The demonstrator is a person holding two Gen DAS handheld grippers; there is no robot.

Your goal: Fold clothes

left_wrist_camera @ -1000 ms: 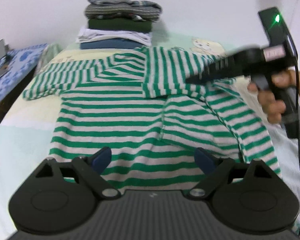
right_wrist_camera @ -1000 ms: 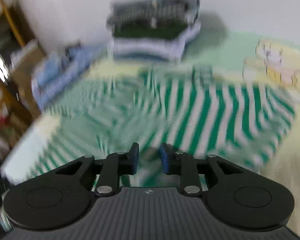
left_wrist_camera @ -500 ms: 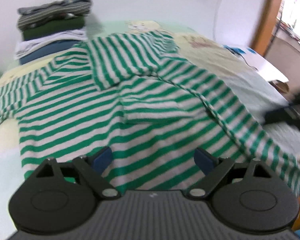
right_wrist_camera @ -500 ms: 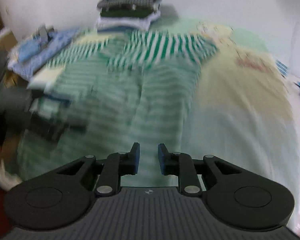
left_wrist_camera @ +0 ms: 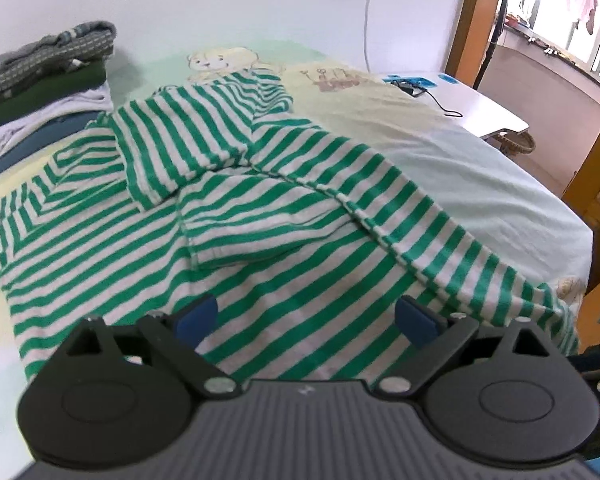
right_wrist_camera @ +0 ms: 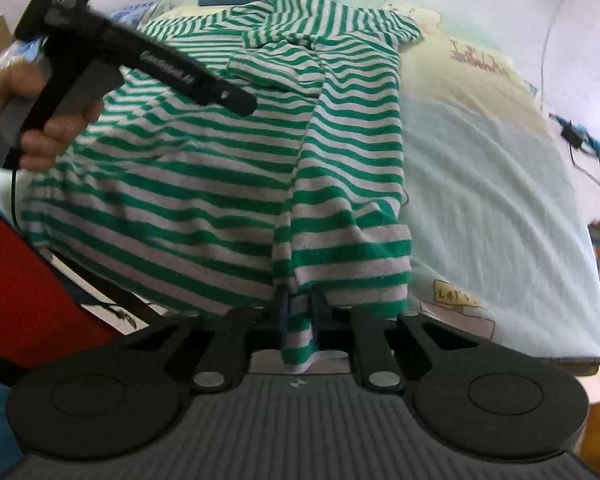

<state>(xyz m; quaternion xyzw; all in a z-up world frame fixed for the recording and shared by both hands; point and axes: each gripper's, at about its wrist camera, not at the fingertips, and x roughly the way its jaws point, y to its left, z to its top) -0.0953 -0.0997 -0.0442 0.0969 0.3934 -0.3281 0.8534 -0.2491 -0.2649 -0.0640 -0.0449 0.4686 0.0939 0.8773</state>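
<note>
A wide bed under a pale green and yellow cartoon-print sheet [left_wrist_camera: 460, 168] carries the green-and-white striped knit top [left_wrist_camera: 260, 216], spread across its near half with 1 sleeve folded over the chest. Behind it, against the white wall, stands a stack of folded clothes [left_wrist_camera: 48, 80]. The left gripper [left_wrist_camera: 306, 316] hovers above the hem, its jaws just widened and empty. The right gripper [right_wrist_camera: 300, 312] has just been closing and pinches the top's lower edge.
</note>
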